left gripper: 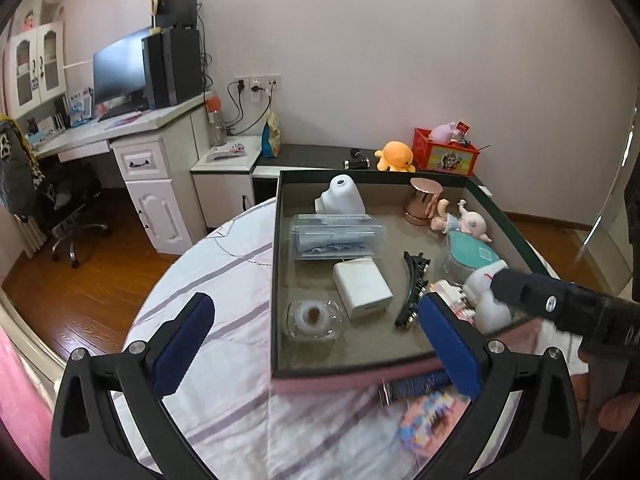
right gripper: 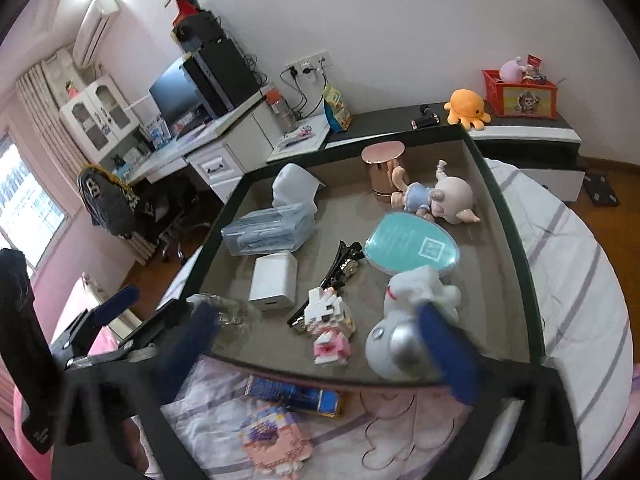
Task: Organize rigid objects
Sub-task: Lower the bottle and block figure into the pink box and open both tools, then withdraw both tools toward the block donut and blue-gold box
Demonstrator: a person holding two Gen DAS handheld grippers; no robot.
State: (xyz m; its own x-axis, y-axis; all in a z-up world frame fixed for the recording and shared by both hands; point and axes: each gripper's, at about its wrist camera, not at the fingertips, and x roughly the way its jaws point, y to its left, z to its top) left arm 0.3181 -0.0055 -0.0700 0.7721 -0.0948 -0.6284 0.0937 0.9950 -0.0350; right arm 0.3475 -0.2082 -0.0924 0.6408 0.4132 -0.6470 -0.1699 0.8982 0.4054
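- Rigid objects sit mostly inside a dark-walled tray (left gripper: 276, 264) on a striped bedsheet (left gripper: 224, 280); judged, sorting is well along.
- Left wrist view: left gripper (left gripper: 316, 344) hovers over the tray's near-left corner, jaws spread wide, nothing between the blue pads (left gripper: 182, 344). Judged free for a next pick.
- Same view, tray contents: white charger block (left gripper: 362, 288) in the middle; clear plastic case (left gripper: 336, 236) just beyond it; white hooded device (left gripper: 340, 196) at far left; copper cup (left gripper: 424, 200) far, with a doll (left gripper: 464, 220) lying beside it; black hair clip (left gripper: 412, 292) right of the charger; clear glass dish (left gripper: 312, 318) near left.
- Same view: right-hand tool body enters from the right over a white plush-like figure (left gripper: 488, 292).
- Outside the tray, near: a blue patterned box (left gripper: 416, 386) and a pink-blue brick piece (left gripper: 428, 420) lie on the sheet, judged as still to be put away.
- Right wrist view: right gripper (right gripper: 320, 356) is at the tray's near wall (right gripper: 516, 280), blurred, jaws wide apart. The white figure with a silver end (right gripper: 404, 332) lies against the right pad (right gripper: 452, 356) but is not clamped; judged as just set down.
- Same view: teal-lidded oval box (right gripper: 412, 246) mid-right; pink-white block toy (right gripper: 328, 320) near middle, touching the hair clip (right gripper: 344, 272).
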